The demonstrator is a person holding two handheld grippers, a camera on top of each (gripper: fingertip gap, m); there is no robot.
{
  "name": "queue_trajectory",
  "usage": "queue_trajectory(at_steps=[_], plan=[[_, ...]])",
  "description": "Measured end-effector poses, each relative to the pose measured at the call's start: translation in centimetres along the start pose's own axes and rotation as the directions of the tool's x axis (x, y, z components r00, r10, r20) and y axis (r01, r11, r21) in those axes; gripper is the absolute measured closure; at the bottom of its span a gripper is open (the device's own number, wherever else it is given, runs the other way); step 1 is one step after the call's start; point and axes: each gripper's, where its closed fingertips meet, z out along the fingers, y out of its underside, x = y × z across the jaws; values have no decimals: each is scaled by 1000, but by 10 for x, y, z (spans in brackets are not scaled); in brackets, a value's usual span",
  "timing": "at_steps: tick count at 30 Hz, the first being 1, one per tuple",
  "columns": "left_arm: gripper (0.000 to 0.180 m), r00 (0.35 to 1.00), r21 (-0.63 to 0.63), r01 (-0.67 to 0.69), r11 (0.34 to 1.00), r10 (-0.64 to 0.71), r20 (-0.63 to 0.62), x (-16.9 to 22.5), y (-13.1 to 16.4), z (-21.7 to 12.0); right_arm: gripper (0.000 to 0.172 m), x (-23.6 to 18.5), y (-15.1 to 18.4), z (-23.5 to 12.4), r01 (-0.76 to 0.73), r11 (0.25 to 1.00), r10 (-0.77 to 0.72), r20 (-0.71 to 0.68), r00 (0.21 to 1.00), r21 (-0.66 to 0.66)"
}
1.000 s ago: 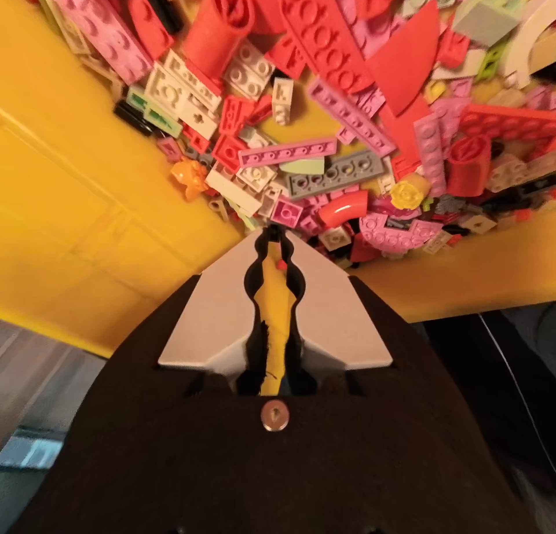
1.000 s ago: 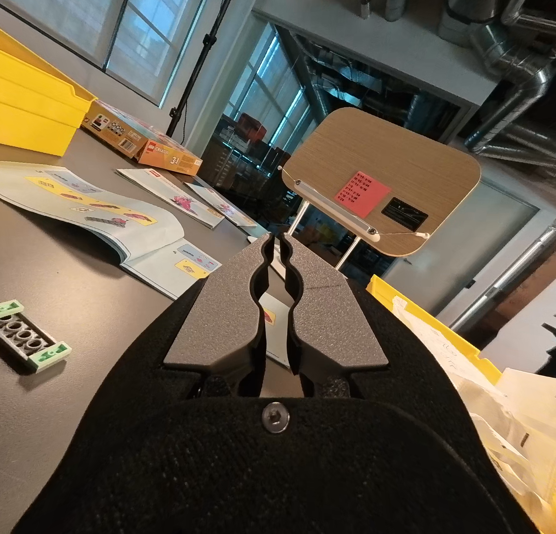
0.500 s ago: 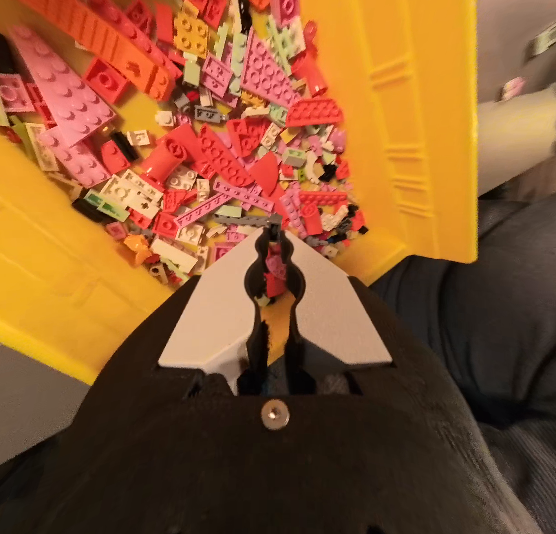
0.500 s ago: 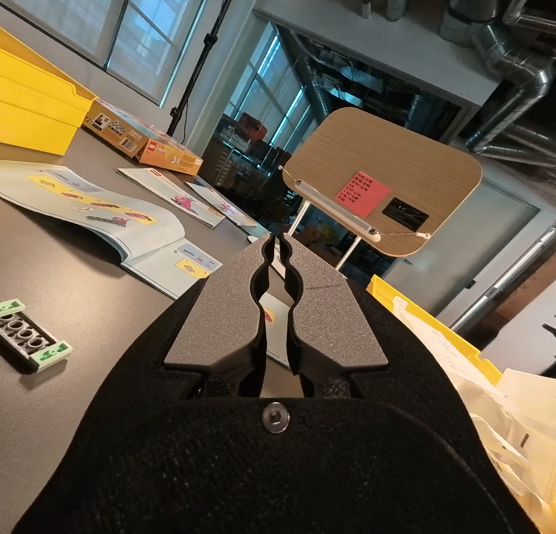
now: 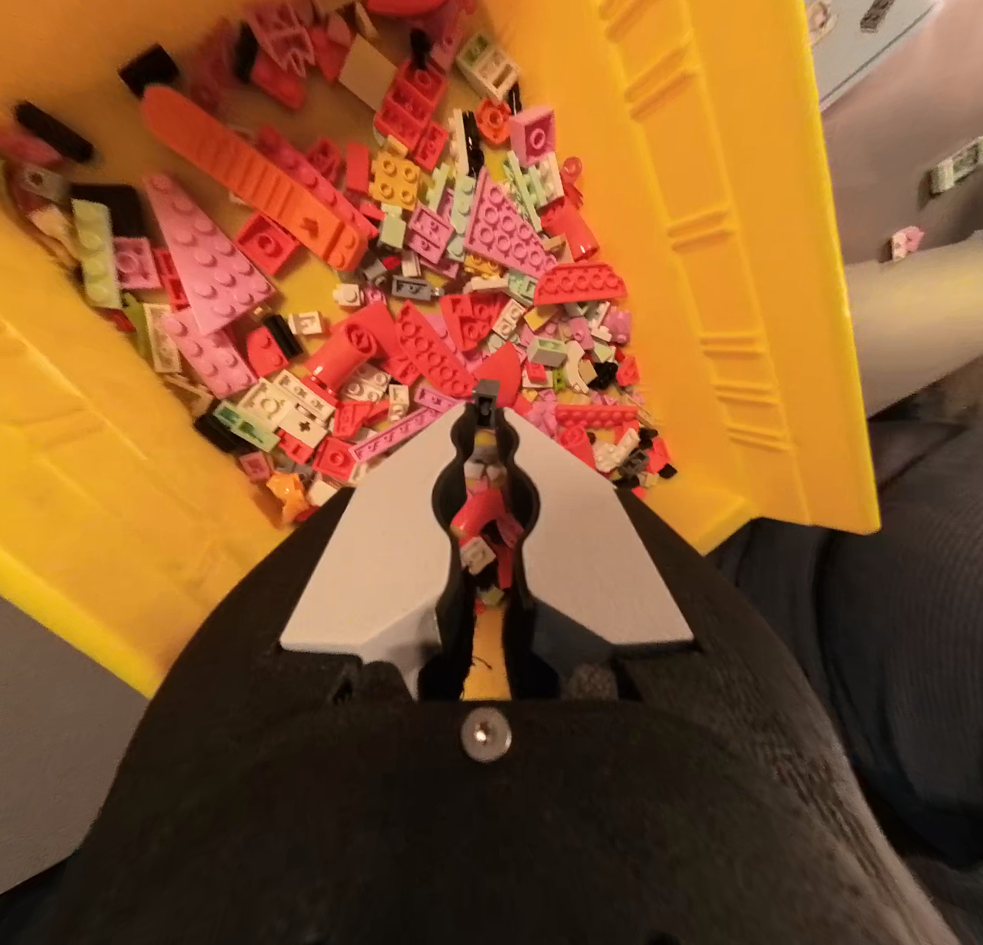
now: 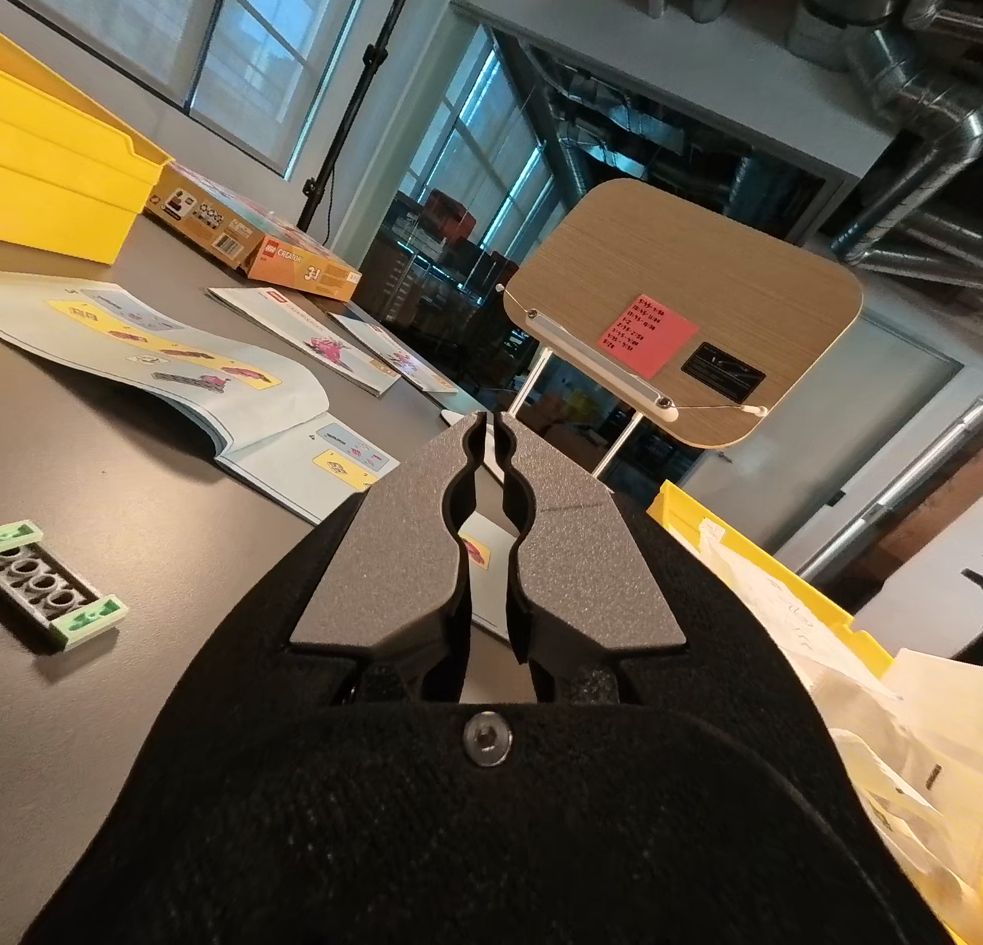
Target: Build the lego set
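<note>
Left claw [image 5: 485, 406] pinching a small grey brick [image 5: 485, 393] – right claw [image 6: 489, 423] pressed together, bare

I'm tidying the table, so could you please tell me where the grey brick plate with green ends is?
In the right wrist view, the grey brick plate lies on the dark table at far left, below the open instruction booklet.
</note>
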Motion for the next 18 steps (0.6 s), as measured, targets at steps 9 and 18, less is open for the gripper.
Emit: queue_trajectory(at_steps=[9,18], plan=[[174,981,-12,-76,997,77,179,-13,-8,4,172,0,3,0,3,1000,-3,4,1000,-6],[174,967,-51,-105,993,113,227,-19,-7,14,172,-3,4,-4,9,1000,-9,10,1000,-4]])
